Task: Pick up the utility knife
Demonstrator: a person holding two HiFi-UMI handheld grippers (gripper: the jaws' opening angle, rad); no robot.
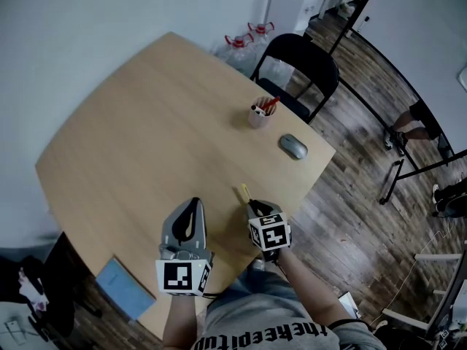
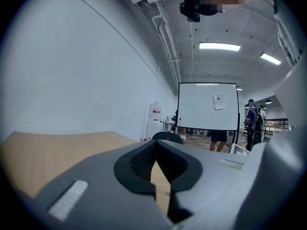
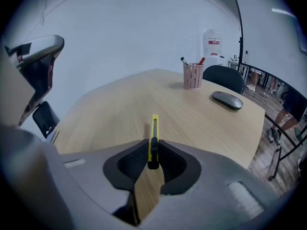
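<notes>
Yellow utility knife (image 3: 154,128), black slider, clamped between right tongs (image 3: 152,153).

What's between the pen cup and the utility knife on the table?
Only bare tabletop. The head view shows the stretch from pen cup to utility knife clear, with the mouse off to one side; the right gripper view agrees.

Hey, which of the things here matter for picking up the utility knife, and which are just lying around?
For the job:
utility knife
right tongs, closed on it

Lying about:
pen cup
mouse
chair
left tongs, shut, empty
</notes>
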